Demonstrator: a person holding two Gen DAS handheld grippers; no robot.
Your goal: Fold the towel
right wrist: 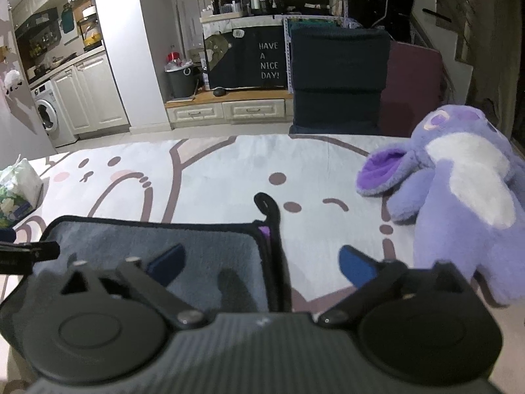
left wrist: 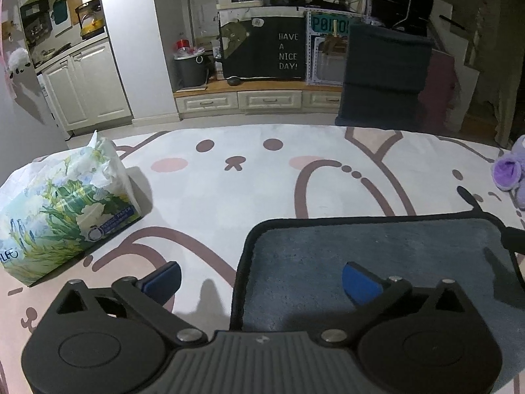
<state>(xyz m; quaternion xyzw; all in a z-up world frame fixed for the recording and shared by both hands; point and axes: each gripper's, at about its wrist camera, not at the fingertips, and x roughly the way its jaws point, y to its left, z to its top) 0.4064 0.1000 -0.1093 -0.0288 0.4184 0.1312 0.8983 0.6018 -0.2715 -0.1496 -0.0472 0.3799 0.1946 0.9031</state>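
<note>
Left gripper (left wrist: 262, 284) spread, straddling the towel's (left wrist: 370, 256) left edge; right gripper (right wrist: 261, 267) spread, straddling its right edge.

A grey towel (left wrist: 370, 256) of soft, napped cloth with a smooth black bound edge lies on a bench (left wrist: 262, 190) covered in matt printed fabric. The tissue pack (left wrist: 62, 210) is in glossy, crinkled plastic wrap. The purple toy (right wrist: 466, 197) is fuzzy plush. Both tongs (left wrist: 261, 279) (right wrist: 259, 262) are matt black plastic with dull metal rivets.
</note>
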